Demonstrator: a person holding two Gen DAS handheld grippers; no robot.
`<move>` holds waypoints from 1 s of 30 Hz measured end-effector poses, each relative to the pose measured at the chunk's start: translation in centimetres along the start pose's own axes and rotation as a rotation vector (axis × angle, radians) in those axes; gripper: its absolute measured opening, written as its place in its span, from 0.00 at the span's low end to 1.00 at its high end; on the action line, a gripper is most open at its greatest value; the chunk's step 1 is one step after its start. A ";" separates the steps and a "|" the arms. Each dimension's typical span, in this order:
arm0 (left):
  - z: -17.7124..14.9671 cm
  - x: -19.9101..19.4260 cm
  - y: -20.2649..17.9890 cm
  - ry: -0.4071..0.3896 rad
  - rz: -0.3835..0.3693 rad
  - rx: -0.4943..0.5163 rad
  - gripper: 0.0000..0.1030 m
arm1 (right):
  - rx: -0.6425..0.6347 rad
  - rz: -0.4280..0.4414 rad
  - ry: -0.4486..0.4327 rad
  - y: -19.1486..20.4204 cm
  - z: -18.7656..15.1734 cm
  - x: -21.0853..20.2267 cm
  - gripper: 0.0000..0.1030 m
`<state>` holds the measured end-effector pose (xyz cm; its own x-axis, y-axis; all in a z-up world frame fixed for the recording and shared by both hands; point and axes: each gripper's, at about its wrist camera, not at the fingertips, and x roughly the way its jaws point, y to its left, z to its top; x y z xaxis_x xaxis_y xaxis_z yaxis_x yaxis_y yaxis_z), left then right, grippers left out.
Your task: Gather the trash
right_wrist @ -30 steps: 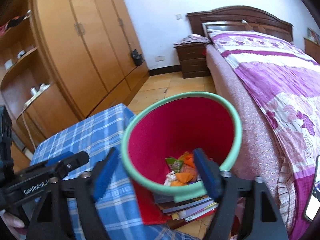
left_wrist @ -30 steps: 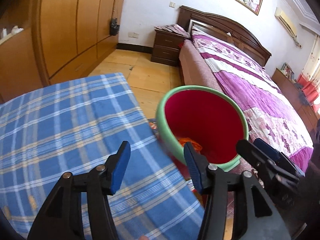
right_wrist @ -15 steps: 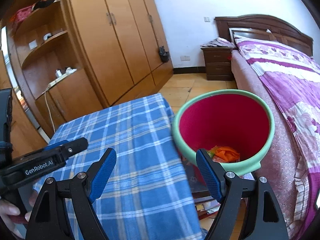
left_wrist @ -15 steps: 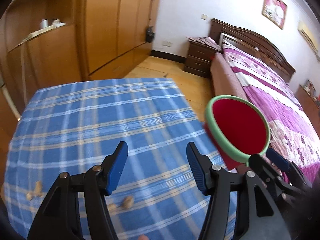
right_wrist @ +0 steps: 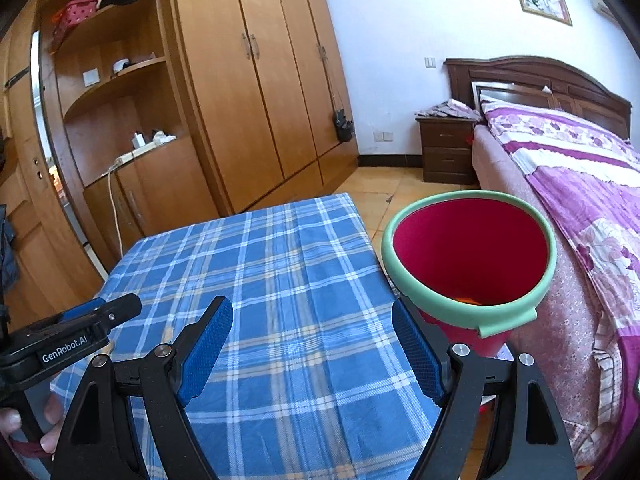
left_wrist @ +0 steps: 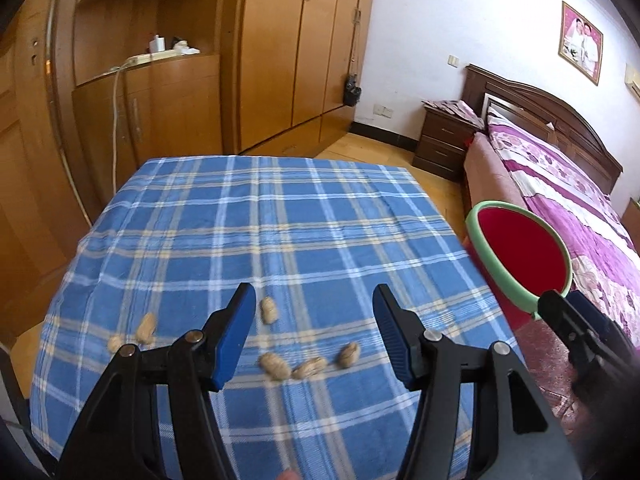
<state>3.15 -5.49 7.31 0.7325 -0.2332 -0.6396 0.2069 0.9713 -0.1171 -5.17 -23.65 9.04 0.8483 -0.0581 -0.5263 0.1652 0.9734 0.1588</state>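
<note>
Left gripper (left_wrist: 314, 320): jaws spread wide, empty, above the tablecloth; body reads "GenRobot.AI" in the right wrist view.
Right gripper (right_wrist: 312, 340): jaws wide apart, holding nothing.
Peanut shells (left_wrist: 310, 366): scattered on the blue plaid tablecloth (left_wrist: 280, 216), between and at 9 o'clock of the left fingers.
Trash bin (right_wrist: 472, 248): red, green-rimmed, at 3 o'clock beside the table; orange scraps inside.
Bed (right_wrist: 580, 168): purple floral cover, beyond the bin.

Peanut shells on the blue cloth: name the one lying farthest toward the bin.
The peanut shell at the right end of the row of three, nearest the red bin; the others lie farther left.
</note>
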 end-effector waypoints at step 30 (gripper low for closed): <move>-1.3 -0.8 0.4 -0.054 0.058 -0.010 0.59 | 0.013 0.003 -0.006 0.7 -2.0 -0.9 0.80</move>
<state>1.77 -4.79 6.76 0.7769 -0.1779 -0.6040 0.1565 0.9837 -0.0885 -6.85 -22.50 8.01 0.8518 -0.0568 -0.5209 0.1691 0.9707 0.1707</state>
